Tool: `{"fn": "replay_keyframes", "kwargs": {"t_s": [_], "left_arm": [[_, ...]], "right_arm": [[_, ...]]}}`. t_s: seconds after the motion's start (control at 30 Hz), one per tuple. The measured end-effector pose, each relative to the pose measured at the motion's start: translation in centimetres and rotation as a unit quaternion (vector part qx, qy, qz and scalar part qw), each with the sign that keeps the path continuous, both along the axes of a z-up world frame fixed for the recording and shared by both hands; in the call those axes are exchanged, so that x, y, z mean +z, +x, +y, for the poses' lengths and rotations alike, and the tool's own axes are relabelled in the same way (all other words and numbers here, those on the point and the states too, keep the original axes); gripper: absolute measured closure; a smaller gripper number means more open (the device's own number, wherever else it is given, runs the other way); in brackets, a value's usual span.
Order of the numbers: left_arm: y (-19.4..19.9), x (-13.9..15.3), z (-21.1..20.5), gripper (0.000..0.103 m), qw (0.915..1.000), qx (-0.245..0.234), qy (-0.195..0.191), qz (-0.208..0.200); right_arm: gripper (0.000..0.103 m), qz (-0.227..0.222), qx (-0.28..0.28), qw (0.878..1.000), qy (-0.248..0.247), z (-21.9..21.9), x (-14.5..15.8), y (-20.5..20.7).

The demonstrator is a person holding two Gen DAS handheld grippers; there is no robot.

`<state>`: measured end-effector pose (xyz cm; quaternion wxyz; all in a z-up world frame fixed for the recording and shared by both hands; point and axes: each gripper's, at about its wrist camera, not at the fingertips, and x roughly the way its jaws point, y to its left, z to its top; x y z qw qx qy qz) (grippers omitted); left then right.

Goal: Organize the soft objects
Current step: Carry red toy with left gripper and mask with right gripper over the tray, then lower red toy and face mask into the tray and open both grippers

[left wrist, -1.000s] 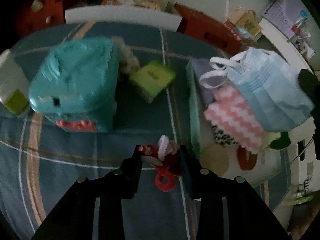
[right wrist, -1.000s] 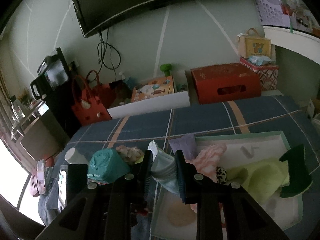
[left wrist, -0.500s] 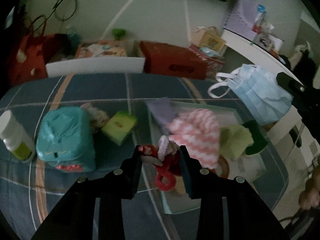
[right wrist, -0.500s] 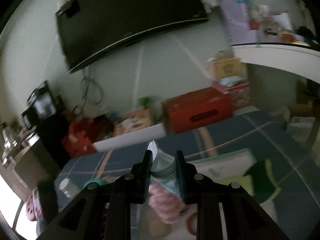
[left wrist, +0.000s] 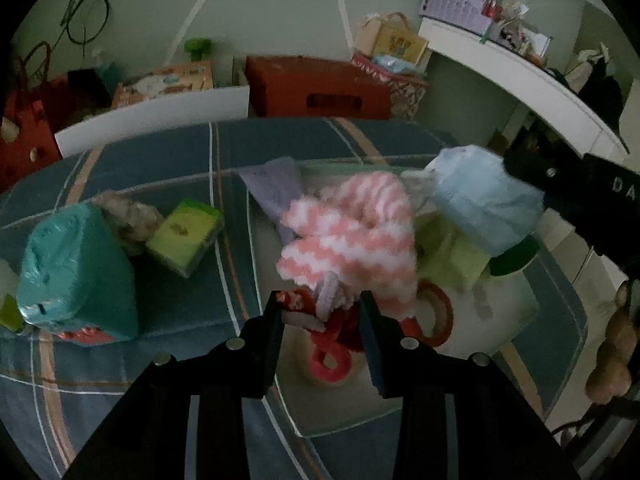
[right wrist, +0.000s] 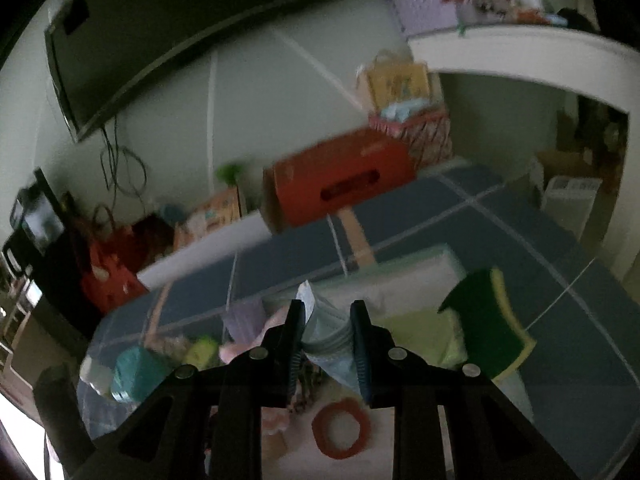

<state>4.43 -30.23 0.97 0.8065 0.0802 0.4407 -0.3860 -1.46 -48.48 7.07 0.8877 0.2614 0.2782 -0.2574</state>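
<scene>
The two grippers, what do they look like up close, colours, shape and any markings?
Both are matte black. The left gripper and the right gripper each have two flat, slab-like fingers on angular arms studded with round silver screws. In the left wrist view, the right gripper's body bears pale lettering, cut off by the frame. No cables or sleeves show.

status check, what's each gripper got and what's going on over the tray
Left gripper shut on small red-and-white soft toy. Right gripper shut on pale blue face mask. Both above pale green tray, already crowded with cloths.
</scene>
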Motion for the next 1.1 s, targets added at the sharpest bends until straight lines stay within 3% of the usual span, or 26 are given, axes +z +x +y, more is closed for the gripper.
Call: {"fn": "replay_keyframes", "kwargs": {"t_s": [0.37,0.5,0.63,0.8,0.9,1.0,1.1], "left_arm": [[0.7,-2.3,-1.2,0.065,0.9991,0.007,0.038,0.019],[0.6,-2.5,-1.5,0.062,0.9989,0.003,0.042,0.023],[0.6,-2.6,-1.9,0.049,0.9988,-0.006,0.041,0.024],[0.3,-2.8,-2.3,0.047,0.9983,-0.011,0.05,0.027],[0.3,-2.2,-1.9,0.037,0.9987,-0.007,0.036,0.036],[0.2,-1.1,-1.3,0.024,0.9992,0.0,0.019,0.034],[-0.1,-0.2,-0.8,0.023,0.9997,0.003,0.008,0.024]], "right_arm": [[0.076,0.116,0.024,0.993,0.018,-0.2,-4.8,2.6],[0.075,0.119,0.025,0.993,0.012,-0.1,-4.8,2.6],[0.075,0.125,0.02,0.992,0.016,-0.2,-4.8,2.5],[0.066,0.128,0.018,0.992,0.006,0.0,-4.1,2.4],[0.057,0.119,0.014,0.993,-0.003,0.1,-3.4,2.1],[0.057,0.105,0.011,0.994,-0.01,0.3,-2.5,1.7],[0.057,0.097,0.01,0.995,-0.016,0.5,-1.8,1.5]]}}
